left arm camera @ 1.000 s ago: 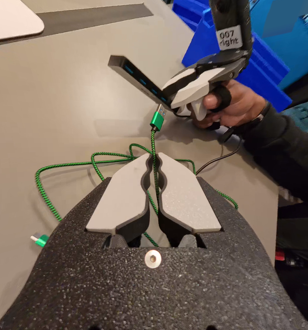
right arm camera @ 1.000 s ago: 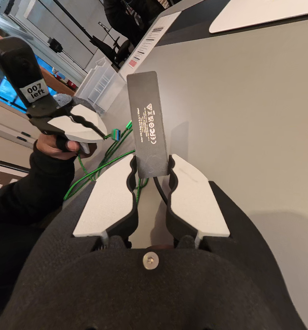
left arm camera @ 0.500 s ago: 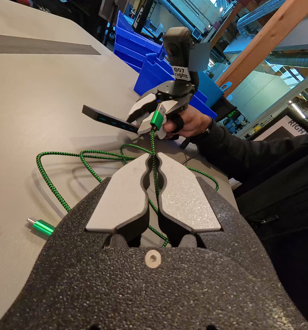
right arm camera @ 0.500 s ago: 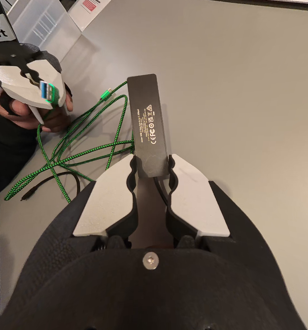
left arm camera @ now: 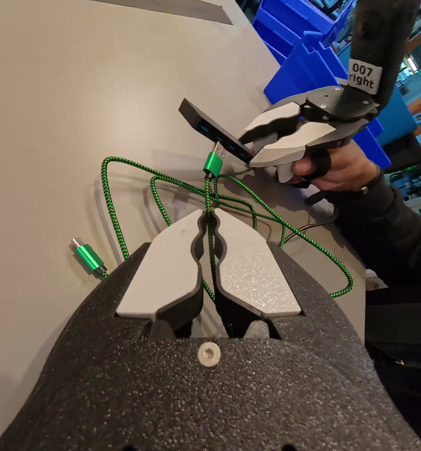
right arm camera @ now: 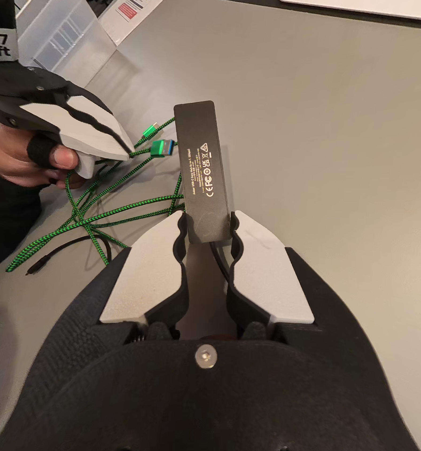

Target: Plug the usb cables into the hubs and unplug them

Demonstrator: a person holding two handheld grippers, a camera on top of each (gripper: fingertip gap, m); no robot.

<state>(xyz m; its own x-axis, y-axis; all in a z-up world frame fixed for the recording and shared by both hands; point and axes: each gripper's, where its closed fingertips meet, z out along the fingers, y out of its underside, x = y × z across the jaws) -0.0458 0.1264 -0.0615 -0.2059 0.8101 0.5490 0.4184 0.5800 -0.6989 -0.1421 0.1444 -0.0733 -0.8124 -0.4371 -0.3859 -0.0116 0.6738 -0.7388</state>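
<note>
My left gripper [left arm camera: 209,213] is shut on the green braided USB cable [left arm camera: 210,234], a short way behind its green USB-A plug [left arm camera: 214,163]. The plug tip sits just in front of the blue ports on the side of the black hub [left arm camera: 213,133], close to it, not inserted. My right gripper [right arm camera: 208,214] is shut on the near end of the hub [right arm camera: 201,168] and holds it above the table, label side up. In the right wrist view the plug [right arm camera: 162,148] points at the hub's left edge, with the left gripper [right arm camera: 127,156] behind it.
The cable's loops [left arm camera: 155,180] lie on the grey table [left arm camera: 82,97], with its green USB-C end [left arm camera: 88,257] at the left. The hub's black cord [right arm camera: 65,251] trails on the table. Blue bins [left arm camera: 309,61] stand past the right edge; a clear plastic box [right arm camera: 58,41] is beyond the left gripper. One gripper's finger ends stand about 11 centimetres off the other's.
My left gripper has brought the USB-A plug back up to the hub's port side. The right gripper has tilted and kept its hold on the hub.
</note>
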